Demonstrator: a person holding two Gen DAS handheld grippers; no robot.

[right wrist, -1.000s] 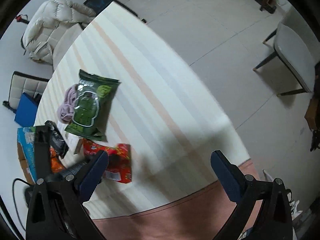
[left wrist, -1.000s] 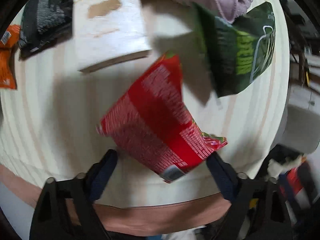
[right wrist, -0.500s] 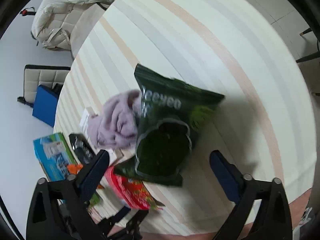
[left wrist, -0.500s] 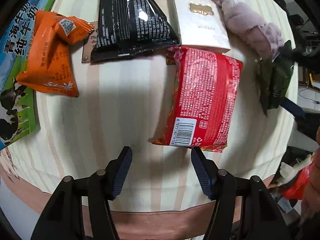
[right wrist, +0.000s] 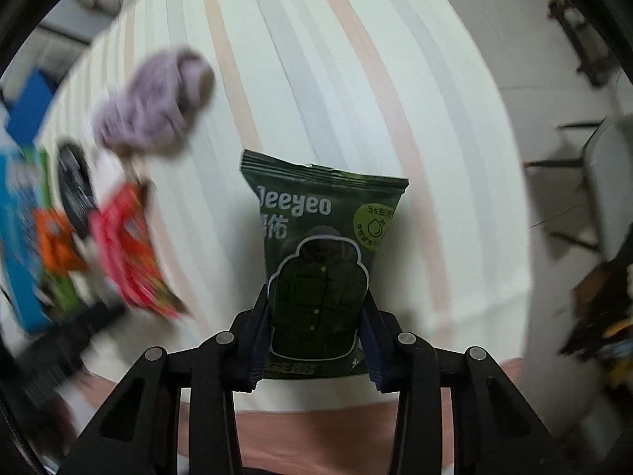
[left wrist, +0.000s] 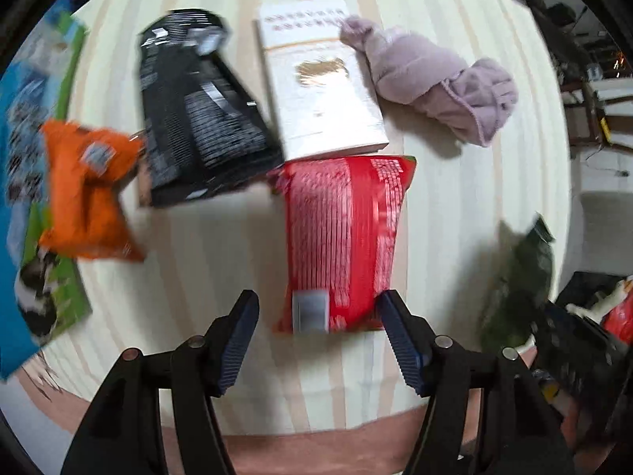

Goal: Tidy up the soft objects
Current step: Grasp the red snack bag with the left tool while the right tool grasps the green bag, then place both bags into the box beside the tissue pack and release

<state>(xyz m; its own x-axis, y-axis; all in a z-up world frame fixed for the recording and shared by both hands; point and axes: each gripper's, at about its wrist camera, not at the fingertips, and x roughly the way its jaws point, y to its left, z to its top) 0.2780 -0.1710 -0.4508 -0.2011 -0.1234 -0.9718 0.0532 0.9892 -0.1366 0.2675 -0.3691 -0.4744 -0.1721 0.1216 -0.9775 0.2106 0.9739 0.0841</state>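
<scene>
In the right wrist view my right gripper [right wrist: 314, 332] is shut on the lower part of a dark green "Jeeyeo" packet [right wrist: 322, 261] and holds it over the striped table [right wrist: 356, 79]. The green packet also shows blurred in the left wrist view [left wrist: 518, 289]. My left gripper [left wrist: 316, 336] is open, with the near end of a red snack packet [left wrist: 342, 245] lying flat between its fingertips. Beyond lie a black packet [left wrist: 198, 118], an orange packet [left wrist: 85, 194], a white box [left wrist: 320, 75] and a lilac cloth bundle [left wrist: 439, 79].
A blue and green milk carton box [left wrist: 23, 198] lies at the table's left edge. The table's brown rim [left wrist: 316, 443] runs just under my left gripper. A chair [right wrist: 609, 182] stands off the table to the right.
My right gripper has closed on the green packet and pulled it away from the lilac cloth. My left gripper has opened wider around the red packet's near end.
</scene>
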